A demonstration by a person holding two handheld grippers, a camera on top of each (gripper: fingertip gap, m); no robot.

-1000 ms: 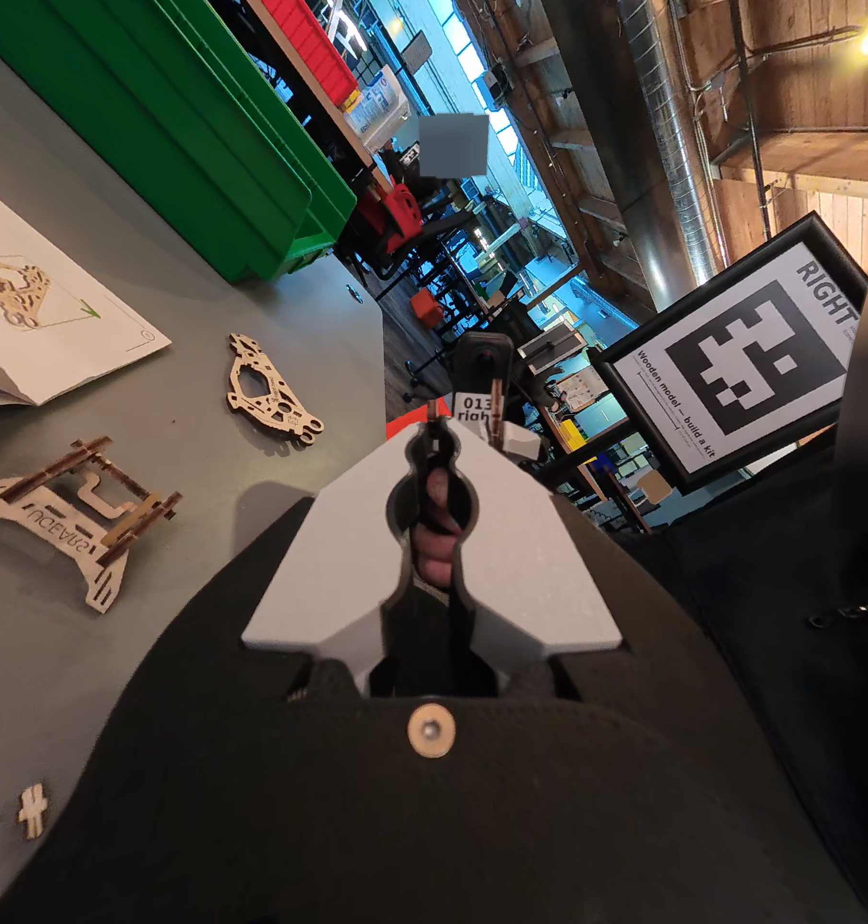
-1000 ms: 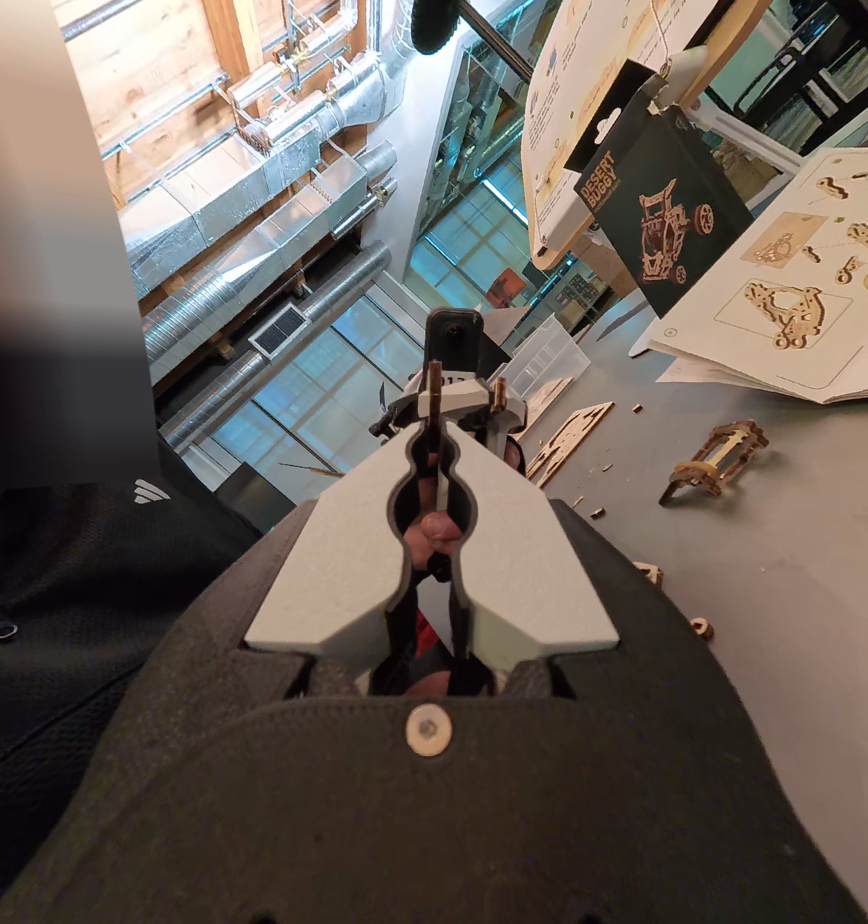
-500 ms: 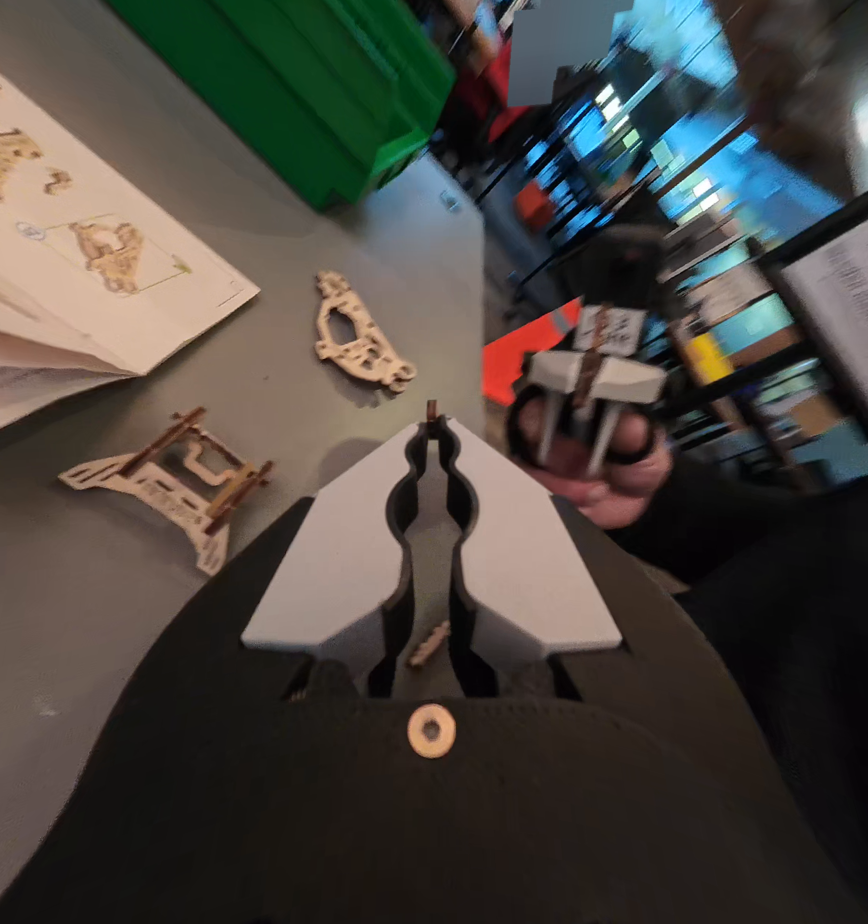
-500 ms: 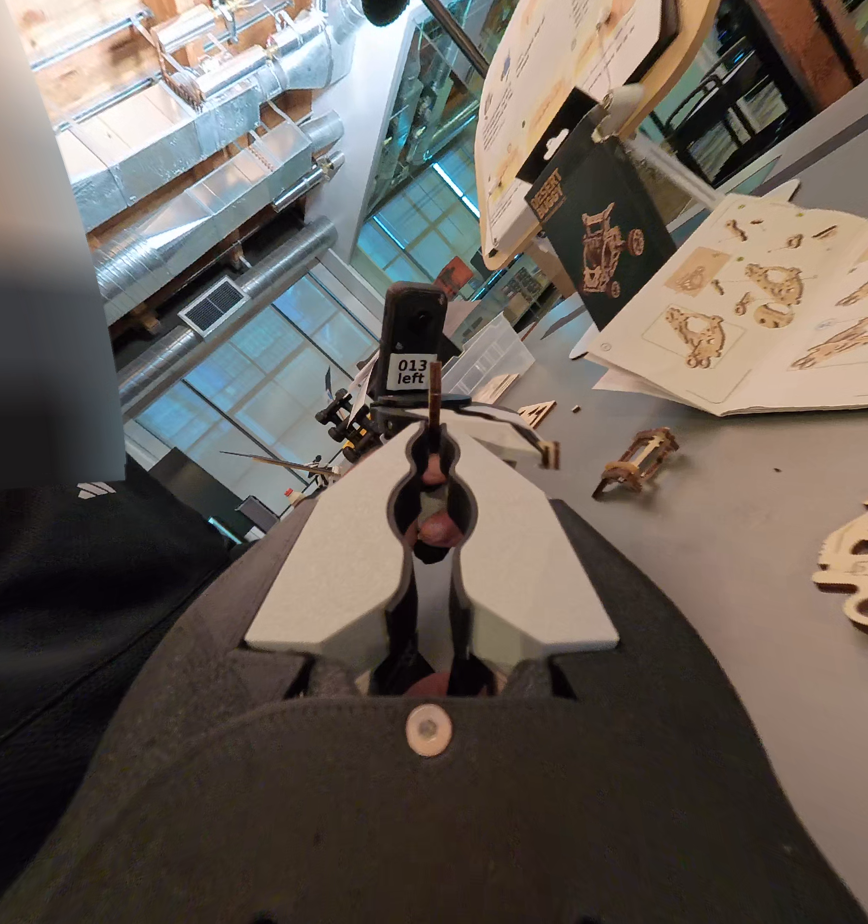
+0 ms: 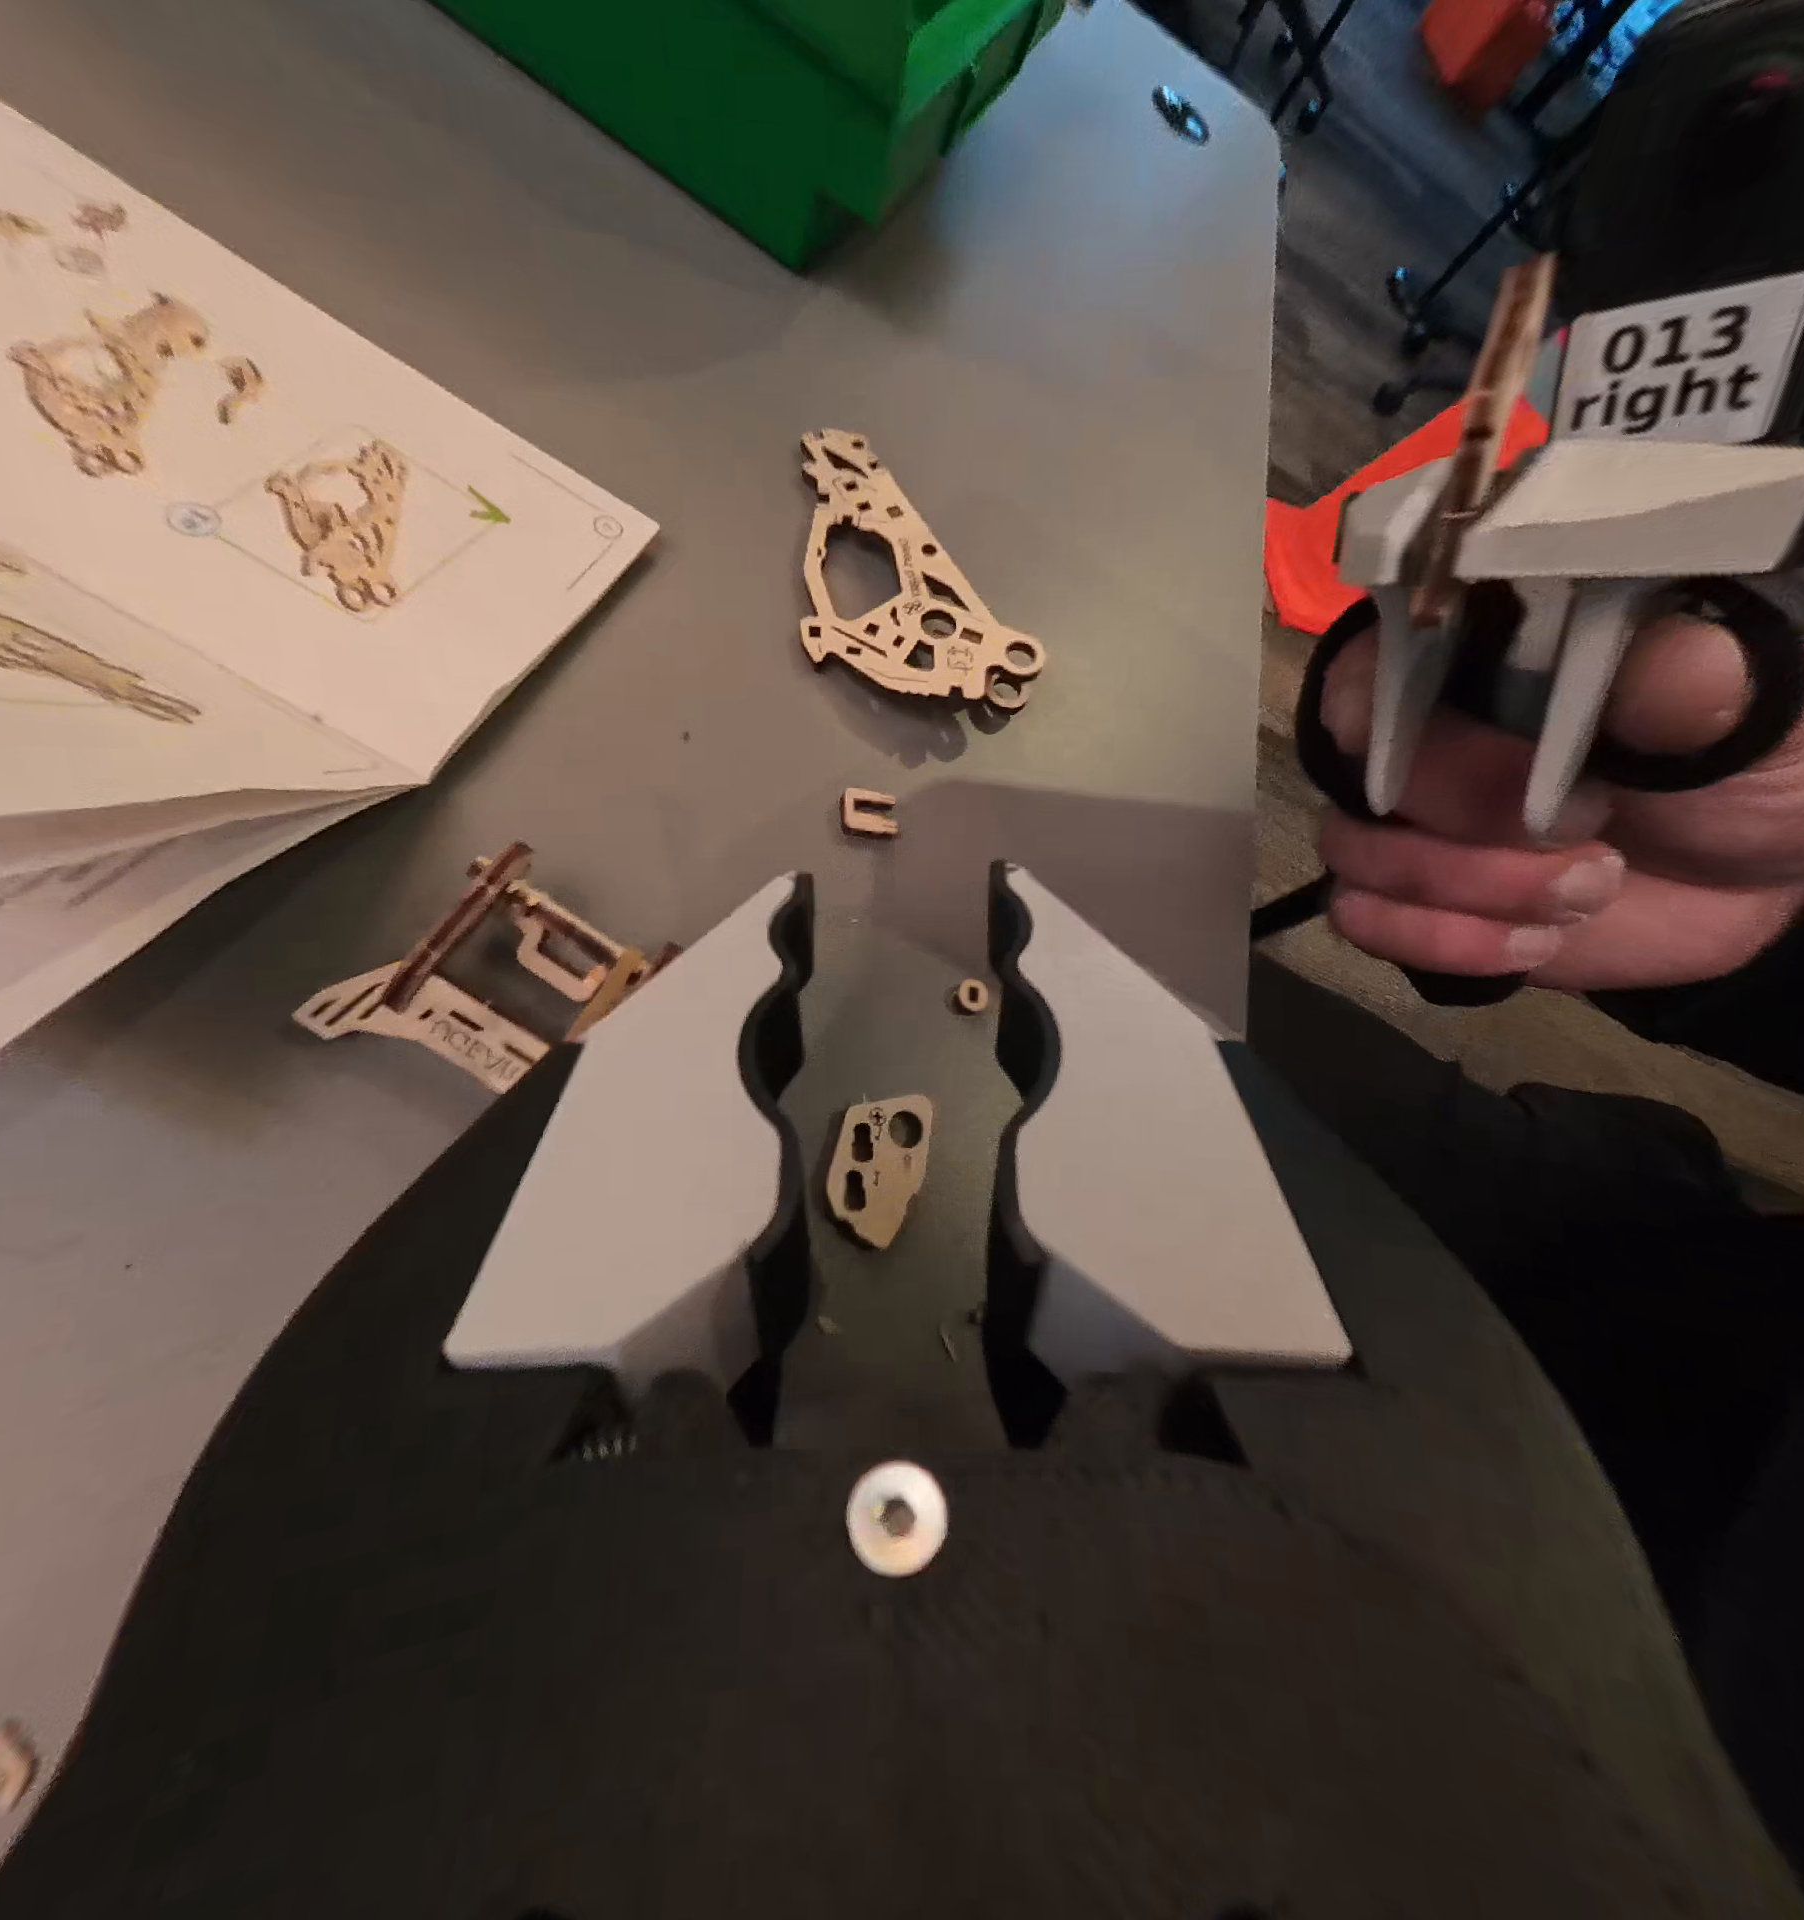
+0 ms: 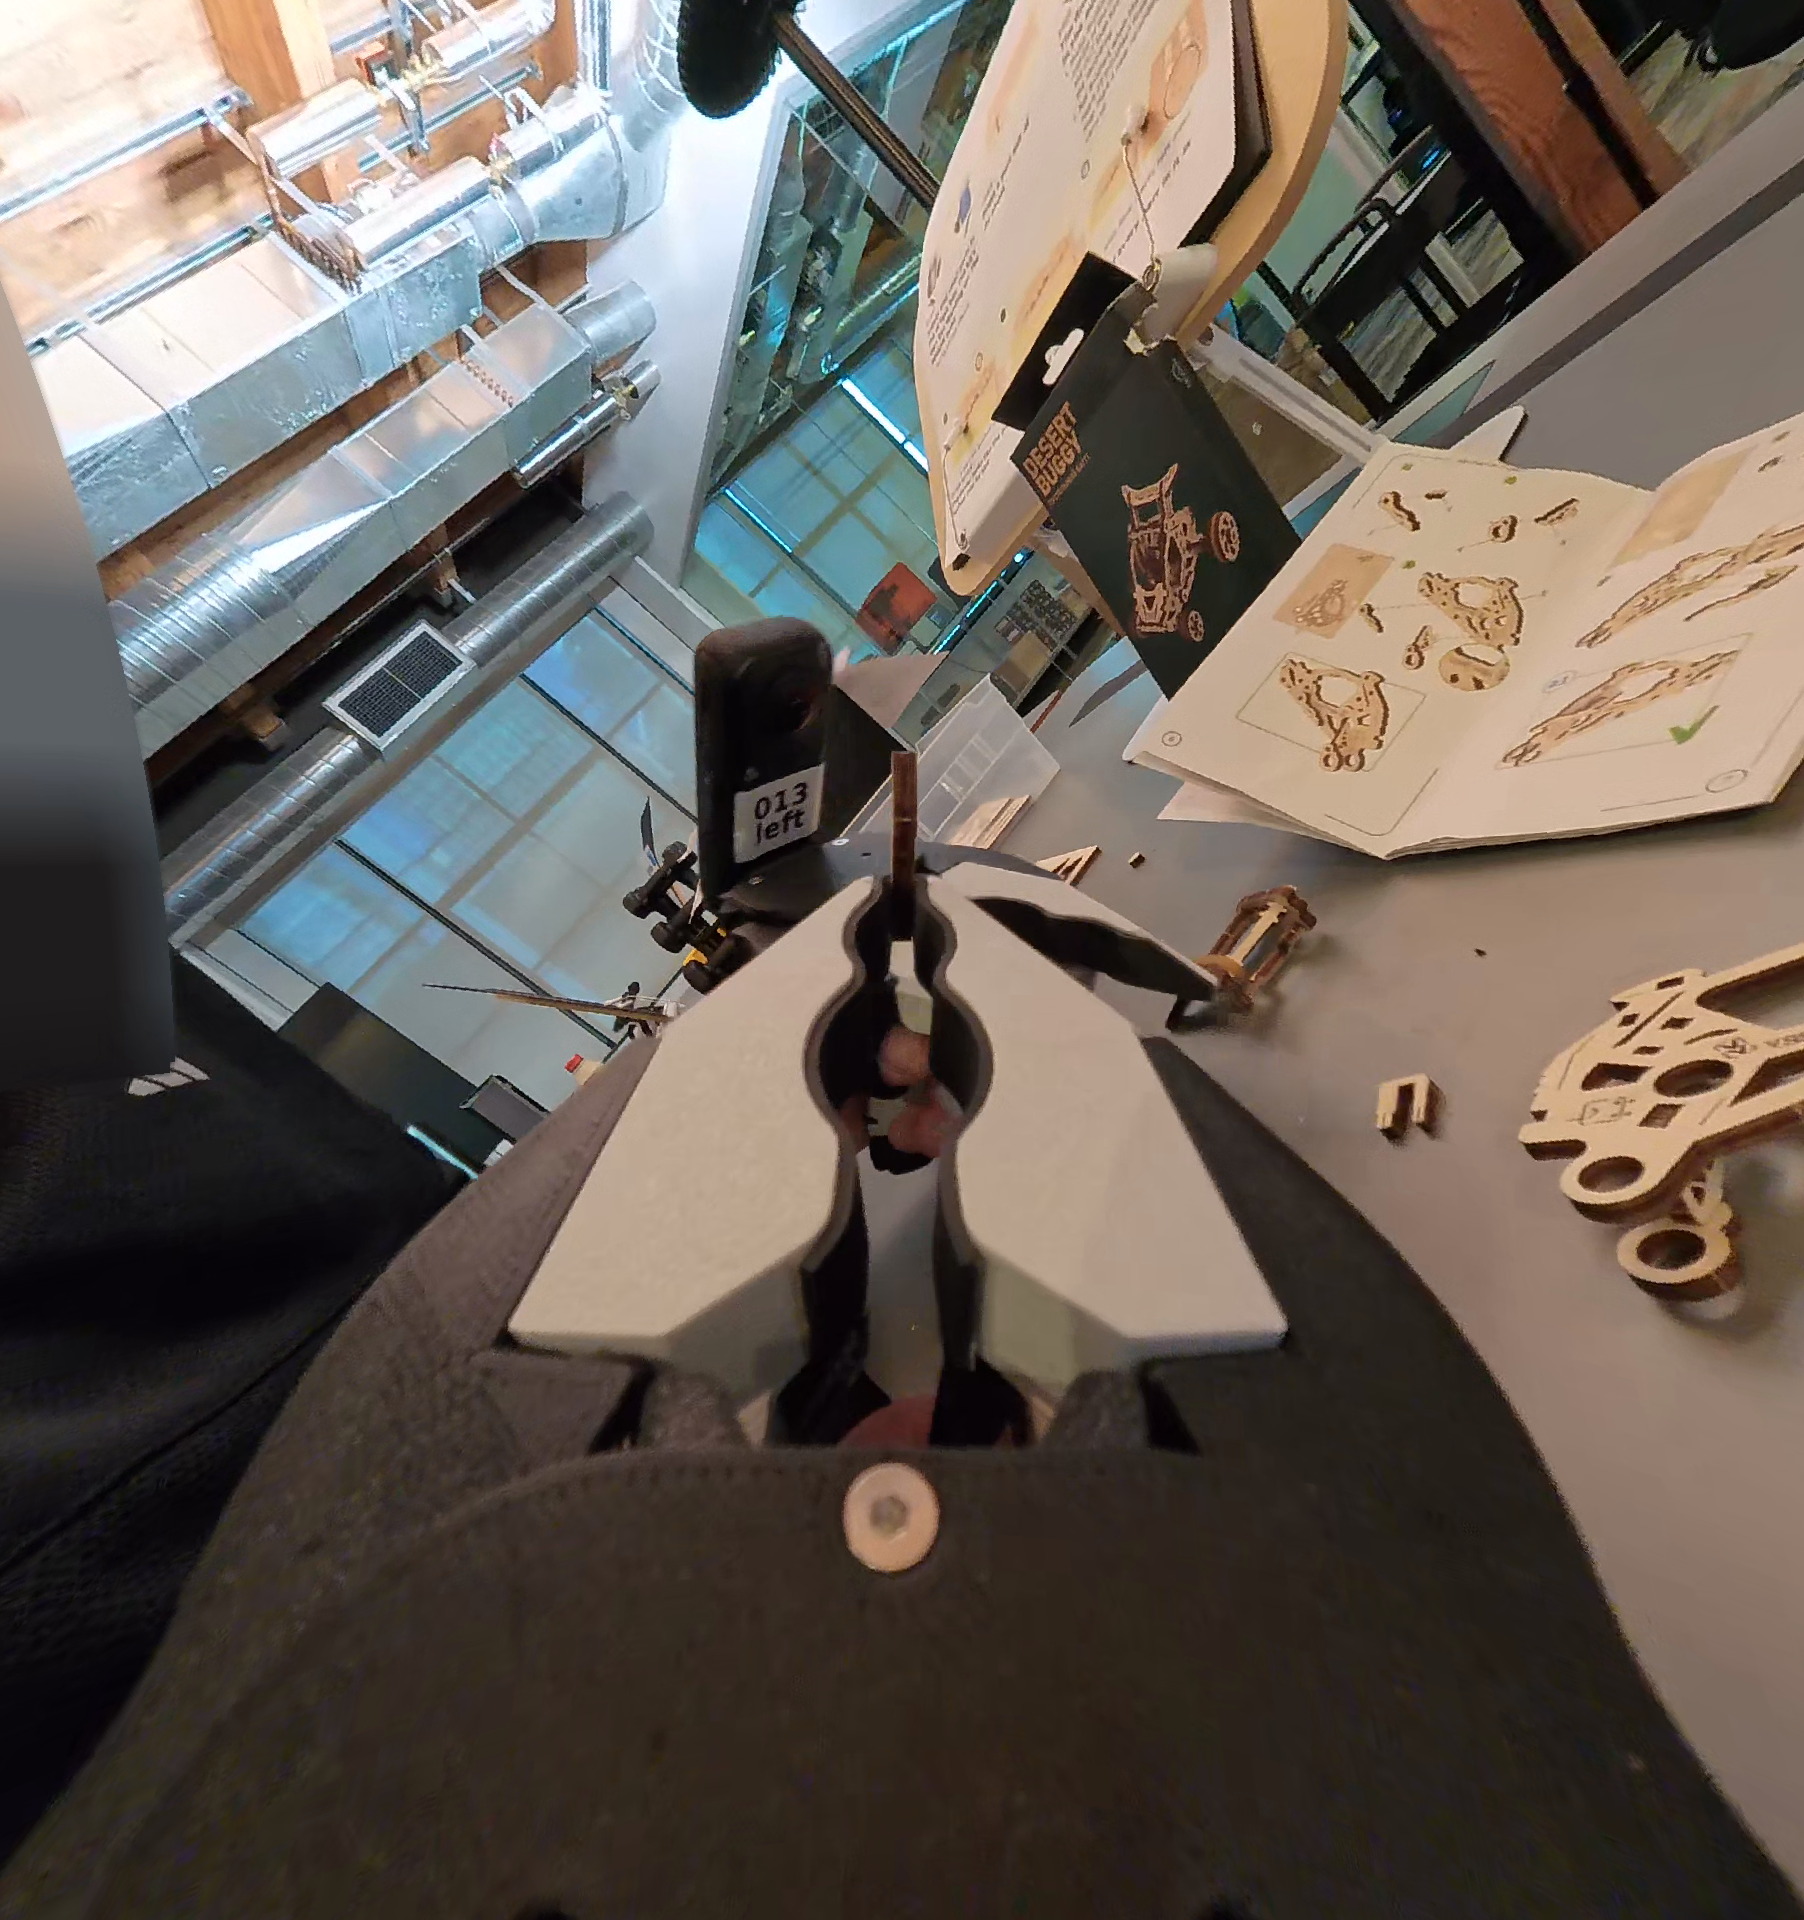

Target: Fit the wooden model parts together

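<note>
My left gripper is open, low over the grey table. A small flat wooden plate lies on the table between its fingers, and neither pad touches it. A tiny wooden ring and a U-shaped clip lie close by. A flat wooden frame part lies farther ahead, and a partly built assembly sits to the left. My right gripper is shut on a thin wooden part seen edge-on, held up off the table. It also shows at the right of the left wrist view.
An open instruction booklet lies at the left and a green bin stands at the back. The table's edge runs just right of the parts. In the right wrist view a clear plastic box and a dark kit card stand behind. Left tips to right tips: about 9 cm.
My left gripper swung away from the right gripper and down to the table, then opened. The small wooden piece it pinched is out of its grasp. The right gripper stays shut on its part.
</note>
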